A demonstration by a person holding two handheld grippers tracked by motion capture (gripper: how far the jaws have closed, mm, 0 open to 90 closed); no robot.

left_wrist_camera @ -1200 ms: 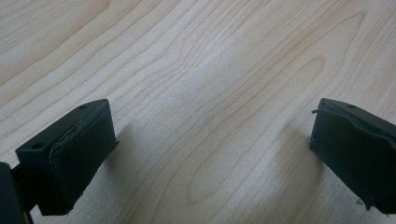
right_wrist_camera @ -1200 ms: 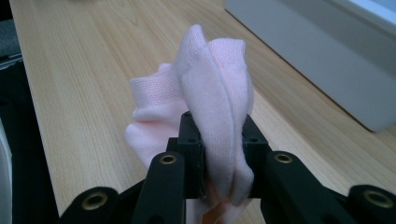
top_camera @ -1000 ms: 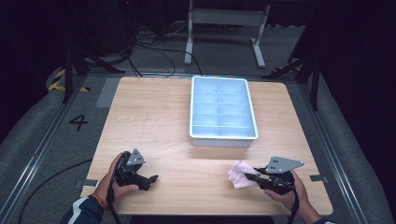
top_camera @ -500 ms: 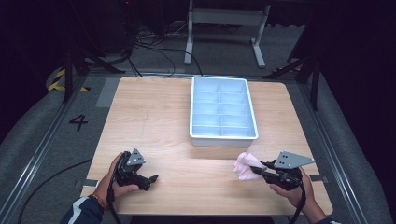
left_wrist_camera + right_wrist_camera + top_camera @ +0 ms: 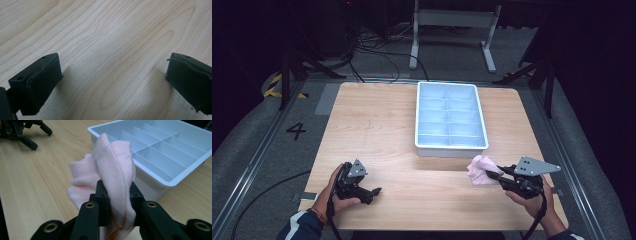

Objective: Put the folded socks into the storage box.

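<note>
Lifting clear of the table [image 5: 377,130] now, compared with a second ago: pink sock [image 5: 481,170] raised and carried forward from the near edge toward the white divided tray [image 5: 452,145], pinched between the closed jaws of the right gripper [image 5: 493,175] and hanging just ahead of its tips. Seen along the right gripper's own jaws, sock [image 5: 110,175] folded over and clamped at mid-fabric, tray [image 5: 175,182] just beyond and to the right of the tips, compartments bare. Judged as transport under way, with placing into a compartment probably next. Resting low at the near left, unmoved over the same second: left gripper [image 5: 374,191], jaws spread wide with bare wood between them [image 5: 112,75], gripping nothing. Counted: one sock, one tray with ten compartments in two columns of five, two grippers.
</note>
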